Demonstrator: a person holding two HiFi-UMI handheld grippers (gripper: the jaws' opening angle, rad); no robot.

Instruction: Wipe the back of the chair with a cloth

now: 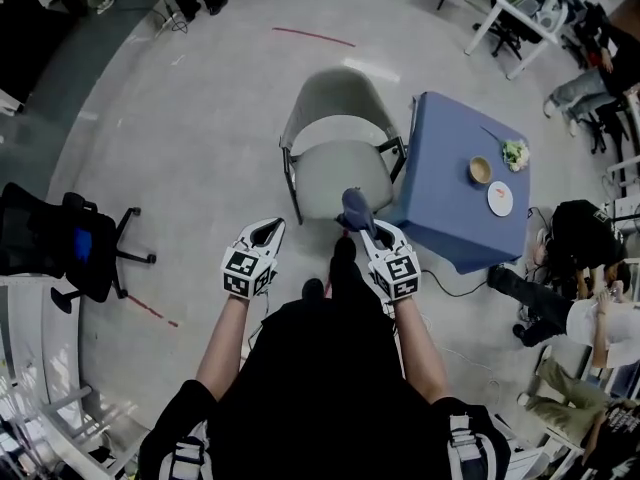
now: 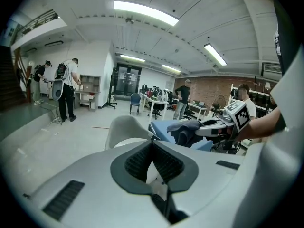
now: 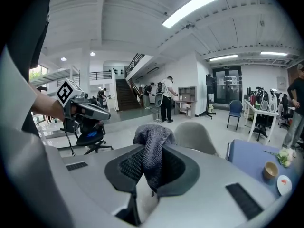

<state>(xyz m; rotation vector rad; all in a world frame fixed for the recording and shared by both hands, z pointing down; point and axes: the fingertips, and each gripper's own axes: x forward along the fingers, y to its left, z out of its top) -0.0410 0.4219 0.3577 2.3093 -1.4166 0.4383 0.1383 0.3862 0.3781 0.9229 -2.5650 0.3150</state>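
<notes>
A pale grey shell chair (image 1: pixel 338 146) stands on the floor ahead of me, its seat toward me and its curved back (image 1: pixel 335 93) on the far side. My right gripper (image 1: pixel 355 211) is shut on a dark grey cloth (image 1: pixel 354 204), which bunches up between its jaws (image 3: pixel 153 152) above the seat's front edge. My left gripper (image 1: pixel 267 232) hovers left of the chair's front, jaws closed together with nothing in them (image 2: pixel 152 161). In the left gripper view the chair (image 2: pixel 124 129) lies ahead, with the cloth (image 2: pixel 186 130) and right gripper at right.
A blue table (image 1: pixel 462 183) with a bowl (image 1: pixel 481 170), a plate (image 1: pixel 500 199) and flowers (image 1: pixel 515 153) stands right against the chair. A black office chair (image 1: pixel 70 243) is at left. People and bags sit at the right edge (image 1: pixel 590 298).
</notes>
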